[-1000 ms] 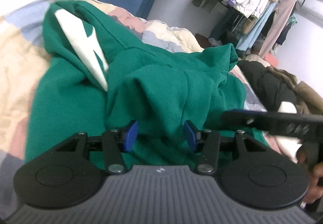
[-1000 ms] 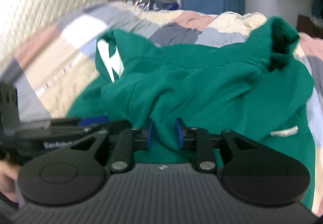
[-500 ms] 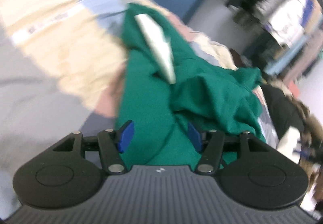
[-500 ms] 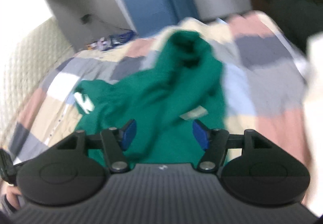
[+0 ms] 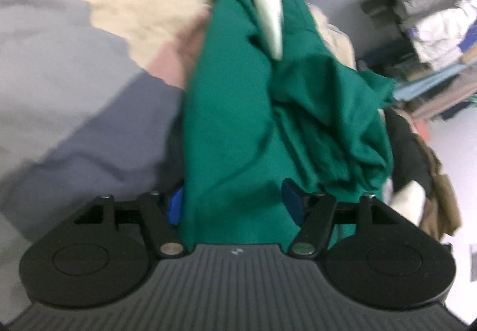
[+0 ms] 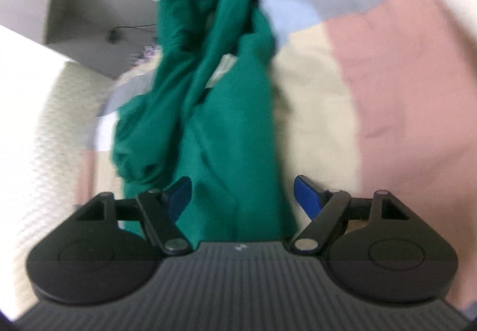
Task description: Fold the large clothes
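Since a second ago, swung apart to opposite sides of green hoodie (image 5: 238, 134), bunched on patchwork quilt (image 5: 59, 68). Left gripper (image 5: 235, 206) and right gripper (image 6: 241, 197) both spread wide, cloth between pads, unpinched. Best closed on matching hem corners, then pulled taut. White stripe (image 5: 265, 0) visible from left only; headboard (image 6: 26, 128) from right only.

A patchwork bedspread (image 5: 74, 68) in grey, cream and pink blocks is spread across the bed (both views are blurred). Hanging clothes (image 5: 432, 12) are seen along the far side, and a quilted cream headboard (image 6: 38, 152) is lit brightly.
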### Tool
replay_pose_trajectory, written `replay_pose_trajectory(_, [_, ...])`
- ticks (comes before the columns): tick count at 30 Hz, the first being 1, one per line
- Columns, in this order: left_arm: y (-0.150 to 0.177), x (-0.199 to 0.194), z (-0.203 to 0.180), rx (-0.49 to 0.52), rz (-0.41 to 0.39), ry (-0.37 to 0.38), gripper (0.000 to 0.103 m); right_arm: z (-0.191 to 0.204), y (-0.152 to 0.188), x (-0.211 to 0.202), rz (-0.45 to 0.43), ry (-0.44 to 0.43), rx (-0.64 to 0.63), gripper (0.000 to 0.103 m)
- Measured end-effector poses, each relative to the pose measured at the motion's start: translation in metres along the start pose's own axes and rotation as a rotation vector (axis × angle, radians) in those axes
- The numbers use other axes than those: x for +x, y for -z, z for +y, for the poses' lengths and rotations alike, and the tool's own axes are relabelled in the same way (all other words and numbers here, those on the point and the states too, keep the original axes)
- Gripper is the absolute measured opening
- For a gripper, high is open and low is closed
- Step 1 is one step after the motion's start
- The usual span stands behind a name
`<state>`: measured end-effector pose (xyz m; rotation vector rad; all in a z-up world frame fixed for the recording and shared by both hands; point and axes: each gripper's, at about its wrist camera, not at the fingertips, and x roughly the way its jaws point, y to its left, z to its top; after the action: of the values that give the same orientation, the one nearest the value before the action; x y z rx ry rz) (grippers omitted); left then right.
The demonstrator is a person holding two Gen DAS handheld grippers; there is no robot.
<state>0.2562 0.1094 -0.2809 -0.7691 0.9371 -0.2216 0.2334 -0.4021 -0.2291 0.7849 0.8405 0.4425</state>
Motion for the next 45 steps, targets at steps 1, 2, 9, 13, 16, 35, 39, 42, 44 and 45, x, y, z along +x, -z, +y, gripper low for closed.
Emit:
replay_pose_trajectory(1, [0.000, -0.002, 0.000, -0.003, -0.001, 0.037, 0.075, 0.005, -0.001, 0.004, 0.011, -0.010, -0.021, 0.079])
replay_pose_trajectory(2, [0.000, -0.004, -0.001, -0.011, -0.005, 0.089, 0.076, 0.010, -0.003, 0.007, 0.021, -0.027, -0.046, 0.079])
replay_pose_trajectory(9, [-0.001, -0.001, 0.006, -0.101, 0.029, 0.211, 0.081, 0.031, -0.018, 0.009, 0.017, -0.260, -0.141, 0.078])
replay_pose_trajectory(13, [0.011, 0.019, 0.002, -0.061, 0.130, 0.117, 0.081, 0.024, -0.017, 0.039, 0.125, -0.111, -0.115, 0.075])
replay_pose_trajectory(16, [0.017, 0.020, -0.012, -0.003, 0.139, 0.125, 0.081, 0.021, -0.010, 0.050, 0.170, -0.067, -0.154, 0.074])
replay_pose_trajectory(35, [-0.009, -0.106, -0.019, -0.147, -0.062, 0.337, 0.013, 0.157, -0.021, -0.034, -0.072, -0.172, -0.368, 0.016])
replay_pose_trajectory(39, [0.006, -0.170, -0.018, -0.131, -0.094, 0.381, 0.013, 0.179, 0.005, -0.069, -0.082, -0.214, -0.381, 0.016])
replay_pose_trajectory(42, [0.030, -0.206, -0.018, -0.127, -0.090, 0.393, 0.013, 0.193, 0.030, -0.090, -0.070, -0.216, -0.358, 0.017])
replay_pose_trajectory(44, [0.044, -0.225, -0.013, -0.132, -0.081, 0.392, 0.013, 0.191, 0.044, -0.106, -0.065, -0.193, -0.322, 0.017])
replay_pose_trajectory(45, [0.049, -0.232, -0.009, -0.141, -0.074, 0.391, 0.013, 0.190, 0.051, -0.111, -0.069, -0.173, -0.302, 0.017])
